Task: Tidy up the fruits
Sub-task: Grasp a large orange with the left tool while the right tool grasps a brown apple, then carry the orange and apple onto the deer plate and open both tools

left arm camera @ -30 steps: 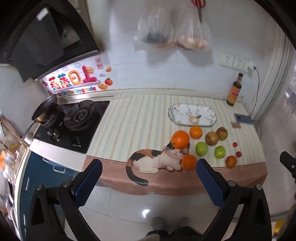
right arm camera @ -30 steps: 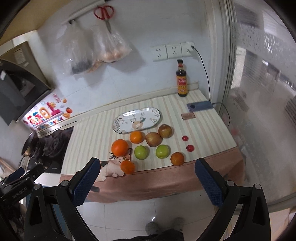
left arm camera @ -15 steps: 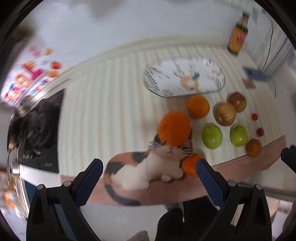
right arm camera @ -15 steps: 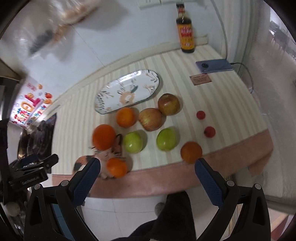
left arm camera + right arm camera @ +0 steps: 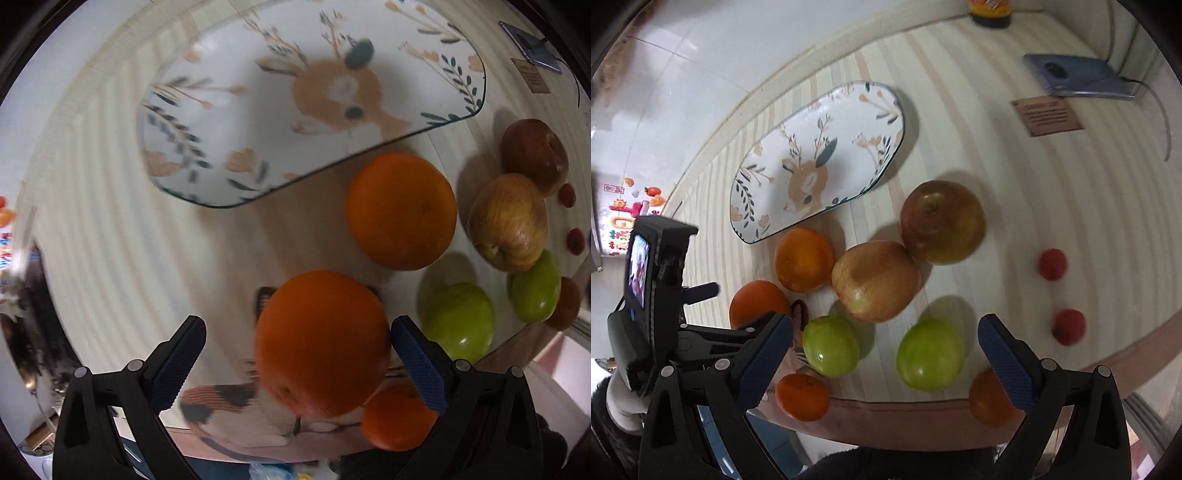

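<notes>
My left gripper point(image 5: 295, 354) is open, its fingers either side of a large orange point(image 5: 321, 341) on the striped counter. A second orange point(image 5: 400, 210) lies beyond it, next to the empty deer-pattern plate point(image 5: 258, 92). A small orange point(image 5: 399, 417) sits at the counter's front edge. My right gripper point(image 5: 886, 350) is open above two green apples point(image 5: 831, 345) point(image 5: 929, 354). Two red-brown apples point(image 5: 877, 280) point(image 5: 942, 221) lie behind them. The plate point(image 5: 812, 166) is at the back left. The left gripper body point(image 5: 665, 295) shows at the left, by the large orange point(image 5: 757, 301).
Two small red fruits point(image 5: 1052, 264) point(image 5: 1067, 326) lie to the right. Small oranges point(image 5: 801, 397) point(image 5: 991, 397) sit at the front edge. A phone point(image 5: 1078, 75) with cable, a brown card point(image 5: 1047, 116) and a sauce bottle point(image 5: 991, 11) stand at the back right.
Both grippers have moved down and forward, close over the fruit. The left gripper now straddles the large orange; the right hovers over the green apples. Both stay open.
</notes>
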A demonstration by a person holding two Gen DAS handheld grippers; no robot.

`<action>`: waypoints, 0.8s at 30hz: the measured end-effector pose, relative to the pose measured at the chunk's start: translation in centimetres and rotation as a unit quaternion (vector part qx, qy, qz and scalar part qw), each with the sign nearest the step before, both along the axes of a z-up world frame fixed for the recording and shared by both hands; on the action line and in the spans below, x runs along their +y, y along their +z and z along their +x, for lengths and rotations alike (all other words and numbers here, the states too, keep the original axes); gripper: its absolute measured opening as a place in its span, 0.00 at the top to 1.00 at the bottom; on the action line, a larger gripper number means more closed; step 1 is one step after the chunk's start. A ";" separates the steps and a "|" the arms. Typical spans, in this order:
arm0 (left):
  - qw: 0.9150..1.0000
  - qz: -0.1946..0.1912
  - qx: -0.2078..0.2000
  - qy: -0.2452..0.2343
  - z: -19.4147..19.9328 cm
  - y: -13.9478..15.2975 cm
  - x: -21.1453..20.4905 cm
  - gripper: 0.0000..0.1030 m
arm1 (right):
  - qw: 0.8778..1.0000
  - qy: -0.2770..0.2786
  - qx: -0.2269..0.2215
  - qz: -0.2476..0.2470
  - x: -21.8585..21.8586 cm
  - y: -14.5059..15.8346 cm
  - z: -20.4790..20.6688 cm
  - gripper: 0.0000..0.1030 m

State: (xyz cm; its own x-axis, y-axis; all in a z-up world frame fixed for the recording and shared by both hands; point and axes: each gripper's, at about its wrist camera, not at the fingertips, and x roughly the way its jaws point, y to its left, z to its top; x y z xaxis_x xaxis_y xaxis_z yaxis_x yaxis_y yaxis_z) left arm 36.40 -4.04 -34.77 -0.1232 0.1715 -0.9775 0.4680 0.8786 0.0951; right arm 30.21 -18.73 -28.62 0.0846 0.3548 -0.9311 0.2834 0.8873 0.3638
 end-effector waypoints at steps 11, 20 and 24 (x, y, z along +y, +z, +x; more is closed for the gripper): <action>0.992 -0.055 -0.011 0.116 -0.9 0.6 4.9 0.27 | 0.999 0.005 0.037 -0.007 2.5 -4.3 2.9 0.27; 0.971 -0.109 0.030 0.210 -0.7 -1.3 9.9 0.26 | 0.999 0.002 0.035 -0.029 4.1 -5.5 3.8 0.25; 0.971 -0.102 0.022 0.213 -1.1 -2.0 11.1 0.27 | 0.999 -0.003 0.038 -0.022 4.2 -6.1 3.4 0.27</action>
